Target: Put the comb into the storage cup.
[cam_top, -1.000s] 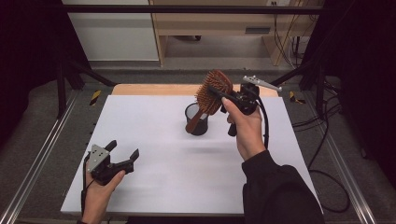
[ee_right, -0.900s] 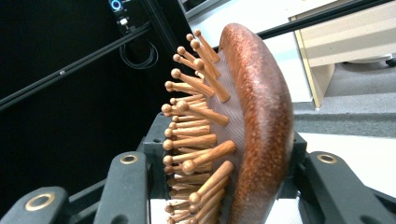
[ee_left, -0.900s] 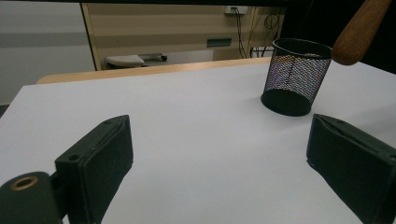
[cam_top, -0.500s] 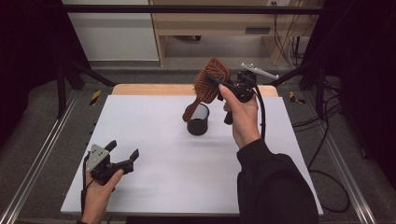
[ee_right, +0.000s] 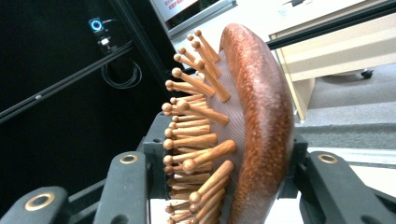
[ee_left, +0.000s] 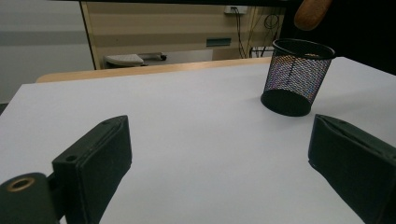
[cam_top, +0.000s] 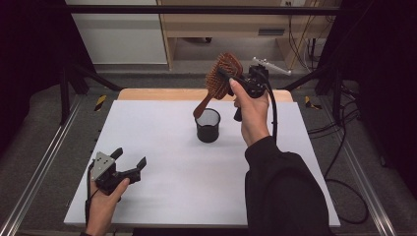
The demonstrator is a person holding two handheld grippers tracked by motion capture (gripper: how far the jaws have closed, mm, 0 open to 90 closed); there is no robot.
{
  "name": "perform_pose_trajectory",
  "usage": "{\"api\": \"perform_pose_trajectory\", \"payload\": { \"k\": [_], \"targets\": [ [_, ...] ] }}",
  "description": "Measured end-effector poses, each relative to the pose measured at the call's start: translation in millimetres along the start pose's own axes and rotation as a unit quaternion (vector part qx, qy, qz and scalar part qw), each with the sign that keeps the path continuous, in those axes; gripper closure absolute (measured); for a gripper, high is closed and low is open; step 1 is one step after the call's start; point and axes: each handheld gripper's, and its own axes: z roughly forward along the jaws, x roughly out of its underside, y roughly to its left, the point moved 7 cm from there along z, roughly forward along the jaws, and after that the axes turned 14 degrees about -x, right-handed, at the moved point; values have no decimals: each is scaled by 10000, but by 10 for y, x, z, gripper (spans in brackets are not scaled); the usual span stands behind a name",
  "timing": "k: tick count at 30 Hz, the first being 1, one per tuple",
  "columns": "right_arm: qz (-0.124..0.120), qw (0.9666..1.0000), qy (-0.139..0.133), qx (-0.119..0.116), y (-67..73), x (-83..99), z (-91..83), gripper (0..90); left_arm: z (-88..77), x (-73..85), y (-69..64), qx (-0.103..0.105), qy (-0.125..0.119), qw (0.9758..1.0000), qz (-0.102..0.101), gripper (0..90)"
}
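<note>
- High view: right tongs (cam_top: 235,81) clamp the brown wooden paddle hairbrush (cam_top: 222,74) above the black wire-mesh cup (cam_top: 208,125); its handle tip could clip the rim and topple the cup.
- Left gripper view: left tongs (ee_left: 219,163) gape empty on the white counter (ee_left: 187,130), short of the cup.
- Right gripper view: the grip lands on bristles (ee_right: 196,140); the brush may twist.

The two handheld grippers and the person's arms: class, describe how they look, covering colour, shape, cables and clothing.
Both grippers are black. The left gripper carries a grey three-cornered plate; its jaws are thick black blocks with brass-ringed holes. The right gripper has a grey plate and trails a black cable. The right arm wears a black sleeve.
</note>
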Motion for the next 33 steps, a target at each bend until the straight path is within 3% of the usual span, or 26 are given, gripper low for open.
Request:
{"api": "perform_pose_trajectory", "payload": {
  "k": [12, 24, 33],
  "targets": [
    [-80, 9998, -95, 166, -129, -63, 10, 518, 3, -2, 7, 7, 3, 10000, -28, 66],
    [-251, 9992, 32, 299, -164, -48, -15, 516, 6, 2, 22, 18, 27, 10000, -37, 67],
    [-247, 9992, 77, 320, -187, -41, -18, 515, 10, 6, 18, 32, 46, 10000, -38, 68]
  ]
}}
